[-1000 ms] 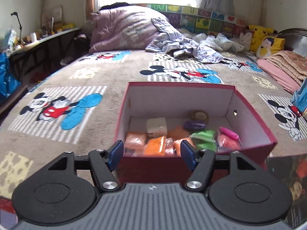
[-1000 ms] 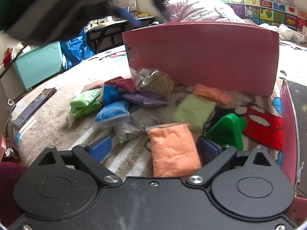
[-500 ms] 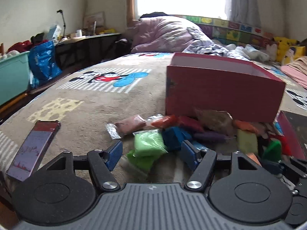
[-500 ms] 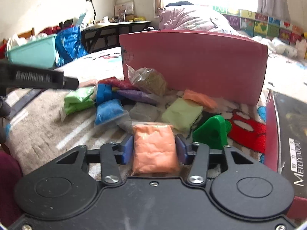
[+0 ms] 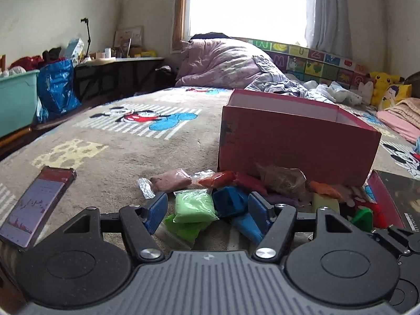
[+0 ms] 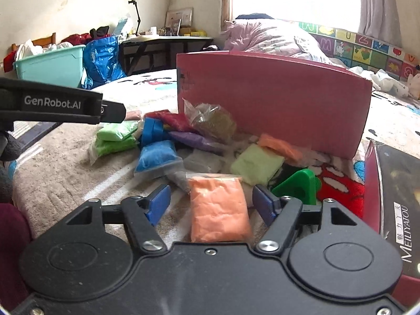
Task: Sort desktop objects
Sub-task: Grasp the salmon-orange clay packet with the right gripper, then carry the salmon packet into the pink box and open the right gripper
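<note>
Lying between right gripper (image 6: 208, 204) fingers: orange packet (image 6: 218, 207).

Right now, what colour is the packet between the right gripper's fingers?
Pale orange packet, seen best in the right wrist view.

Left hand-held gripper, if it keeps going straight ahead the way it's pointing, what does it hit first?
Probably the light green bag, which lies between the open fingers of the left hand-held gripper, stacked on a darker green bag. The red box stands farther behind; depth is uncertain.
</note>
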Demonstrator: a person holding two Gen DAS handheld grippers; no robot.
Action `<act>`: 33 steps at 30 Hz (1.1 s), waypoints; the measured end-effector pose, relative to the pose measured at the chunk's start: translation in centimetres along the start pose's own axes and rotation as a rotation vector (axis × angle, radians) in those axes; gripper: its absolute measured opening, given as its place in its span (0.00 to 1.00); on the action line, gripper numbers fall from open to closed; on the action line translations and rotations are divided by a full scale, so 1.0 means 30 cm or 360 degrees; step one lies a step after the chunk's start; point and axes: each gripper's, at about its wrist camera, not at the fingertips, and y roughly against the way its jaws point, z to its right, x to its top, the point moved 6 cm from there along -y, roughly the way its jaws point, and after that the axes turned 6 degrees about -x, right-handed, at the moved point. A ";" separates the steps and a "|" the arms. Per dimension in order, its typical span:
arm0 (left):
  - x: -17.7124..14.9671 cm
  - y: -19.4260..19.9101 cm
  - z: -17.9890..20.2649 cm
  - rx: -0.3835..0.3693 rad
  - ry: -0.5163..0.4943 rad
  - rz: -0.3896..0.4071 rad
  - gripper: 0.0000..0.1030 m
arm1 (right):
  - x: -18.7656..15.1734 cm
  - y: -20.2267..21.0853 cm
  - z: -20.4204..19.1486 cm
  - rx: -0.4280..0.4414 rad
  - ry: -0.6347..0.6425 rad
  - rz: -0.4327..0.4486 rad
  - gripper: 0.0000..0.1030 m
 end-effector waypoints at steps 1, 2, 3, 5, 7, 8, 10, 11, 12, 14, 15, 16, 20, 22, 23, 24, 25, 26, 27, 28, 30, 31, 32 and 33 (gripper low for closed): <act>-0.002 -0.004 -0.002 -0.0003 0.0011 -0.0006 0.65 | -0.001 -0.003 0.005 -0.0004 -0.0013 -0.0011 0.57; -0.005 -0.005 -0.003 -0.0001 0.0012 -0.0008 0.65 | -0.001 -0.005 0.011 -0.0010 -0.0025 -0.0021 0.53; -0.009 -0.005 -0.003 0.0000 0.0014 -0.0009 0.65 | -0.002 -0.008 0.017 -0.0016 -0.0037 -0.0032 0.49; -0.014 -0.008 0.001 0.0001 0.0005 -0.0012 0.65 | -0.001 -0.004 0.013 -0.0032 -0.0010 -0.0049 0.41; -0.018 -0.011 0.004 0.0005 -0.0001 -0.0013 0.65 | -0.003 0.003 0.009 -0.0029 0.0008 -0.0065 0.41; -0.020 -0.014 0.004 0.0007 -0.0002 -0.0014 0.65 | -0.003 0.006 0.008 -0.0028 0.0015 -0.0070 0.41; -0.024 -0.019 0.005 0.0011 -0.0003 -0.0015 0.65 | -0.001 0.014 0.007 -0.0024 0.0018 -0.0073 0.41; -0.026 -0.021 0.006 0.0014 -0.0003 -0.0015 0.65 | 0.001 0.019 0.006 -0.0019 0.0019 -0.0073 0.41; -0.028 -0.023 0.006 0.0016 -0.0004 -0.0016 0.65 | 0.004 0.027 0.003 -0.0014 0.0026 -0.0070 0.41; -0.026 -0.025 0.004 0.0018 0.0008 -0.0011 0.65 | 0.012 0.046 -0.005 -0.0007 0.0054 -0.0060 0.40; -0.024 -0.025 0.001 0.0019 0.0017 -0.0008 0.65 | 0.015 0.056 -0.009 -0.0005 0.0064 -0.0057 0.40; -0.021 -0.026 -0.002 0.0019 0.0028 -0.0006 0.65 | 0.019 0.067 -0.008 -0.0003 0.0061 -0.0057 0.40; -0.018 -0.029 -0.020 0.0015 0.0081 -0.0008 0.65 | 0.052 0.112 0.011 0.0000 0.0011 -0.0042 0.40; -0.018 -0.029 -0.028 0.0011 0.0106 -0.0009 0.65 | 0.080 0.135 0.028 -0.0004 -0.0021 -0.0025 0.40; -0.017 -0.030 -0.030 0.0010 0.0114 -0.0012 0.65 | 0.095 0.143 0.038 -0.0007 -0.0039 -0.0014 0.40; -0.018 -0.031 -0.031 0.0009 0.0118 -0.0015 0.65 | 0.113 0.153 0.049 -0.0006 -0.0058 -0.0005 0.40; -0.018 -0.031 -0.033 0.0009 0.0123 -0.0018 0.65 | 0.130 0.160 0.061 -0.0006 -0.0077 0.0002 0.40; -0.019 -0.032 -0.035 0.0009 0.0127 -0.0021 0.65 | 0.148 0.165 0.073 -0.0007 -0.0093 0.0010 0.40; -0.020 -0.033 -0.036 0.0008 0.0131 -0.0024 0.65 | 0.166 0.171 0.084 -0.0007 -0.0107 0.0018 0.40; -0.021 -0.034 -0.038 0.0008 0.0136 -0.0026 0.65 | 0.185 0.173 0.095 -0.0005 -0.0116 0.0023 0.40; -0.022 -0.035 -0.041 0.0008 0.0144 -0.0031 0.65 | 0.221 0.170 0.119 -0.0011 -0.0124 0.0034 0.40; -0.021 -0.036 -0.040 0.0009 0.0145 -0.0031 0.65 | 0.242 0.168 0.133 -0.0015 -0.0133 0.0040 0.40; -0.019 -0.038 -0.038 0.0012 0.0147 -0.0031 0.65 | 0.266 0.165 0.150 -0.0015 -0.0149 0.0047 0.40; -0.018 -0.037 -0.039 0.0015 0.0150 -0.0029 0.65 | 0.290 0.161 0.166 -0.0015 -0.0167 0.0055 0.40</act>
